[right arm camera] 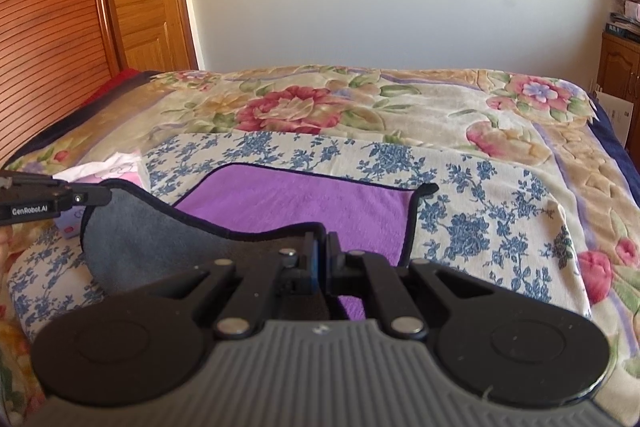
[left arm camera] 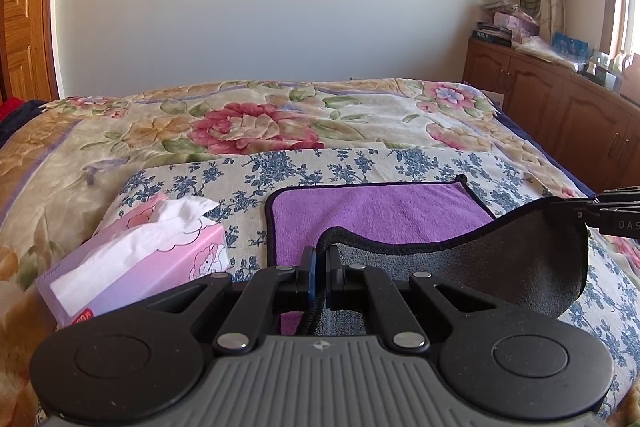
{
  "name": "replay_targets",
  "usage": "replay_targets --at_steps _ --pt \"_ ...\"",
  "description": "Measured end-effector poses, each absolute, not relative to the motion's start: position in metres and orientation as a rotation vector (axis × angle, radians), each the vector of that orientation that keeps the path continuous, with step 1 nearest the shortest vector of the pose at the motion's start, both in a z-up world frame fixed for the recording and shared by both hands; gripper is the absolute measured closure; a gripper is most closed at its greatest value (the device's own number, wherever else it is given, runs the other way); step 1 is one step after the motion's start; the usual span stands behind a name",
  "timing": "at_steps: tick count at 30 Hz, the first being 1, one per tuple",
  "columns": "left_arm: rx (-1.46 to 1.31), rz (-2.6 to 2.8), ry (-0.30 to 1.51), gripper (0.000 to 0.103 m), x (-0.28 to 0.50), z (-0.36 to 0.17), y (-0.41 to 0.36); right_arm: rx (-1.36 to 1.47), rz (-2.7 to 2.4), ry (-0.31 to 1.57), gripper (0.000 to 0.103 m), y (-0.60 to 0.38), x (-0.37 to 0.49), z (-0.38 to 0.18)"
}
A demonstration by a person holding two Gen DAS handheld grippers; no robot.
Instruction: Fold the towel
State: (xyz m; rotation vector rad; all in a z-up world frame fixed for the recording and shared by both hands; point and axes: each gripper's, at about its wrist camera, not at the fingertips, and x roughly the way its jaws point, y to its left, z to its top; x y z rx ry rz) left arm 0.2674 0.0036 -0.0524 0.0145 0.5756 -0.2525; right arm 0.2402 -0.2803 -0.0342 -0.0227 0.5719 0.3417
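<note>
Towel (left arm camera: 380, 211) is laid purple-side-up on the bed (left arm camera: 240, 123); near edge is lifted, grey underside shown; left gripper (left arm camera: 320, 263) and right gripper (right arm camera: 322, 259) are each clamped on a near corner; first fold judged approx. half done; edge to be carried to 12 o'clock; tissue box (left arm camera: 136, 259) at 9 o'clock.

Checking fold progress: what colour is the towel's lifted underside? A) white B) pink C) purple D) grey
D: both tongs, left and right, pinch the near edge of the towel, and the raised flap shows grey while the flat part is purple.
</note>
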Motion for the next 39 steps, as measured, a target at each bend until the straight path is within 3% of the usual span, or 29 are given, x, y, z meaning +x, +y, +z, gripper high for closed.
replay_targets --at_steps 39 --pt "0.064 -0.227 0.530 0.098 0.348 -0.032 -0.018 -0.120 0.291 0.517 0.099 -0.280 0.310 -0.027"
